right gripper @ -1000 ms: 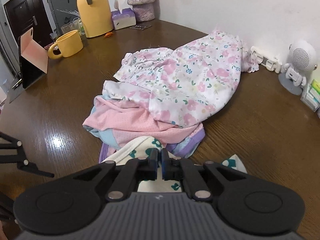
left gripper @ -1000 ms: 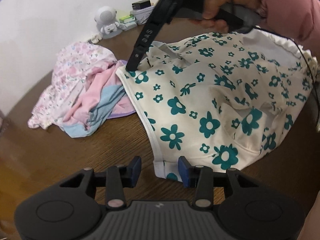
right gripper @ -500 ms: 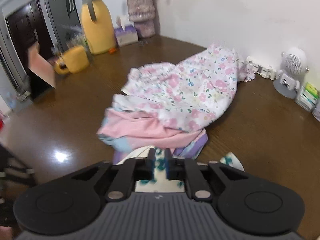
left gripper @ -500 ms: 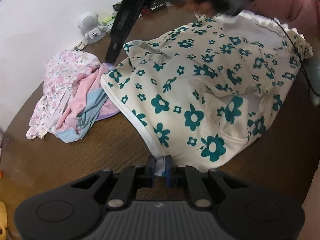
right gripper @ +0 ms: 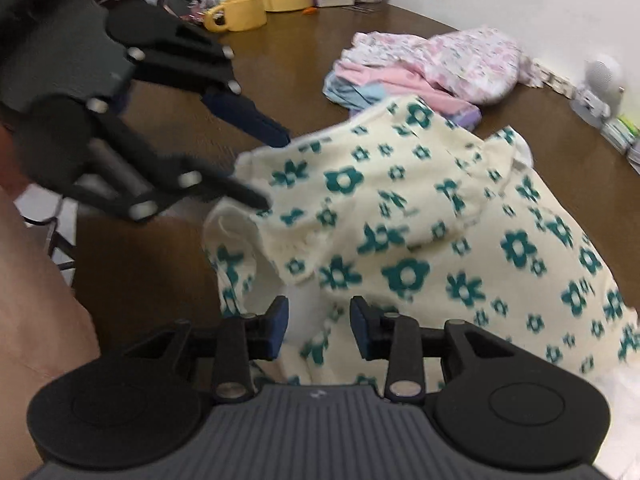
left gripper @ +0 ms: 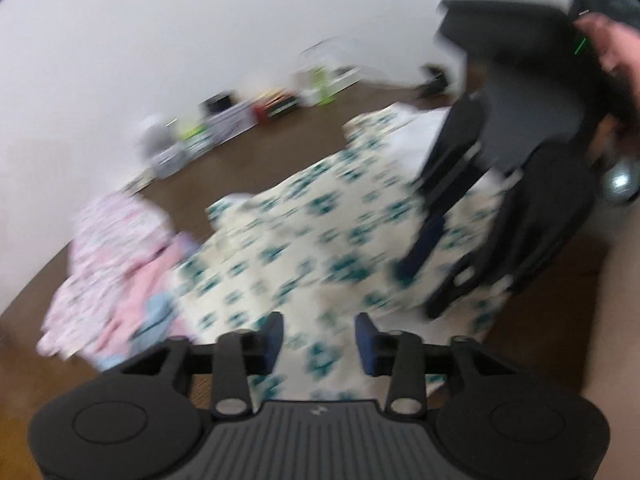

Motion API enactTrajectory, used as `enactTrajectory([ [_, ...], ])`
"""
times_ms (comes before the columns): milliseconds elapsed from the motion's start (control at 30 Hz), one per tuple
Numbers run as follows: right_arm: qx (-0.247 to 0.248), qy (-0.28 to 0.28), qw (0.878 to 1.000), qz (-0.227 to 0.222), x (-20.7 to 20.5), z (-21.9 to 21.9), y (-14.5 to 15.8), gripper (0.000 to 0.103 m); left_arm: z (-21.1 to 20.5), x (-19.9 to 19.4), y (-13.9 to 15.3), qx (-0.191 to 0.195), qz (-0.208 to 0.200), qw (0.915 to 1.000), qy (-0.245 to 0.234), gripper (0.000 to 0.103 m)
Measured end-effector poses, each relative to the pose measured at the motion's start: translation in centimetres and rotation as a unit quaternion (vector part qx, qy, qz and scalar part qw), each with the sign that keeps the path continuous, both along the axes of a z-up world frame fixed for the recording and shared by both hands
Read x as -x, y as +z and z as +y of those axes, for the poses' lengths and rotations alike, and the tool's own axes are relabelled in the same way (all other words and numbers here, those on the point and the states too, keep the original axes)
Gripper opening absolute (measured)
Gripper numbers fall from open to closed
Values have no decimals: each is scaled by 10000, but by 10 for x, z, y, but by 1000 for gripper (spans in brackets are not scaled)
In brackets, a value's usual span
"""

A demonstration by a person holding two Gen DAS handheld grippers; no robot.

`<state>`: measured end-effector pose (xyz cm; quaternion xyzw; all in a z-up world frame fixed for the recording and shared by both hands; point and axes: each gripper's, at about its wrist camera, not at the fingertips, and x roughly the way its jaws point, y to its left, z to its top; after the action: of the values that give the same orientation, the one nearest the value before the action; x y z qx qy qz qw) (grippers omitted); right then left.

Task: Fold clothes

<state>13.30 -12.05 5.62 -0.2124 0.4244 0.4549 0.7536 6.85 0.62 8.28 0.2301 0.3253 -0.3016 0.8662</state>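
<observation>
A cream garment with teal flowers [right gripper: 400, 232] lies folded over on the brown table; it also shows, blurred, in the left wrist view [left gripper: 320, 248]. My left gripper [left gripper: 319, 342] is open just above the garment's near edge and holds nothing. My right gripper [right gripper: 319, 330] is open over the garment's near side and holds nothing. In the right wrist view the left gripper [right gripper: 272, 168] hovers open at the garment's left edge. In the left wrist view the right gripper [left gripper: 448, 276] hangs open above the garment's right part.
A heap of pink, blue and floral clothes [right gripper: 432, 68] lies beyond the garment, also seen in the left wrist view [left gripper: 116, 264]. A yellow mug [right gripper: 236, 12], yellow jug and tissue box stand at the far edge. A small white robot figure [right gripper: 600, 80] and boxes line the wall.
Both grippers were shut on the flowered garment's corners; they carried them across, folding it over, and are now open and free of the cloth.
</observation>
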Motion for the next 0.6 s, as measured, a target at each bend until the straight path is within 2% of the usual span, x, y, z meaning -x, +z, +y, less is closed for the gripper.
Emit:
enactTrajectory([
  [67, -56, -91, 9999, 21, 3, -4, -2, 35, -15, 2, 0, -95, 74, 9997, -214, 44],
  [167, -142, -190, 9997, 38, 6, -9, -7, 35, -35, -2, -14, -610, 289, 9971, -359, 42],
  [200, -171, -223, 9996, 43, 7, -10, -8, 35, -38, -5, -21, -774, 419, 9955, -354, 27],
  [233, -199, -256, 9995, 49, 8, -12, -9, 35, -41, -8, -27, -929, 526, 9938, -324, 2],
  [333, -285, -355, 9989, 66, 10, -17, -14, 35, -37, -3, -34, -1105, 525, 9922, -231, 1],
  [467, -399, -487, 9980, 89, 14, -23, -19, 35, -21, 25, -25, -972, 292, 9945, -263, 1],
  [600, -509, -594, 9969, 108, 16, -29, -22, 35, -13, 46, -31, -1077, 458, 9930, -146, 1],
])
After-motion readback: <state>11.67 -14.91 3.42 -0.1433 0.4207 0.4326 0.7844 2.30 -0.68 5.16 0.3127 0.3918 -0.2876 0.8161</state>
